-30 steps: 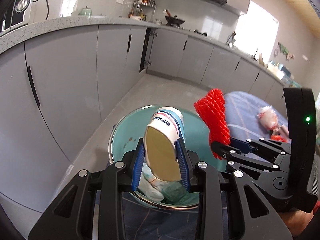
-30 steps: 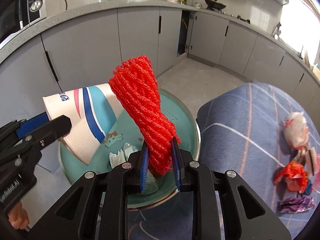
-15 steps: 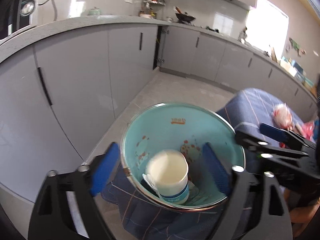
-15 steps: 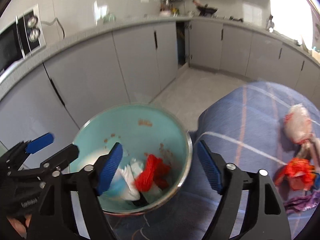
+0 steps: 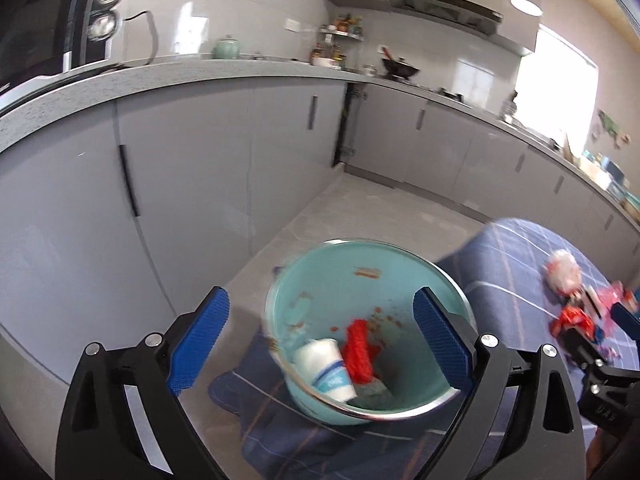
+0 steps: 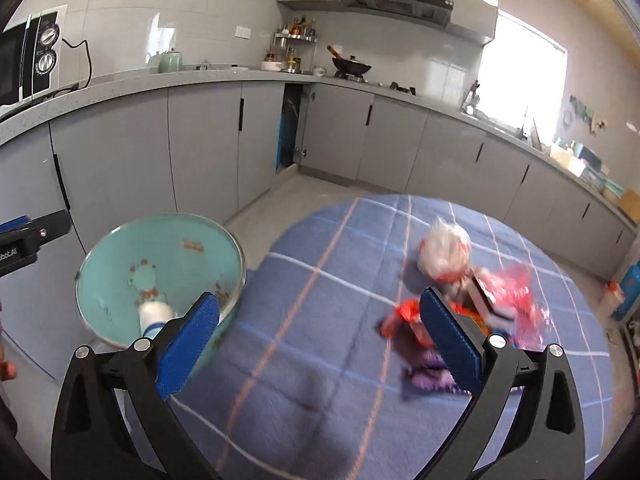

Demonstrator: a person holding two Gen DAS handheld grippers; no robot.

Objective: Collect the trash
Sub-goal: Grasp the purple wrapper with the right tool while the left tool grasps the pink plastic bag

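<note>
Trash is split between two places: a paper cup (image 5: 326, 368) and red mesh (image 5: 360, 356) lie inside the teal basin (image 5: 372, 264), while a heap of wrappers (image 6: 476, 300) sits on the blue checked cloth (image 6: 320, 360). Left gripper (image 5: 320, 344) hangs above the basin, right gripper (image 6: 320, 344) faces the heap; both have just been opening, jaws spread wide, nothing between them. Risk: the basin sits at the cloth's edge, and a careless knock could tip it; crinkled wrappers may slip from a shallow pinch
</note>
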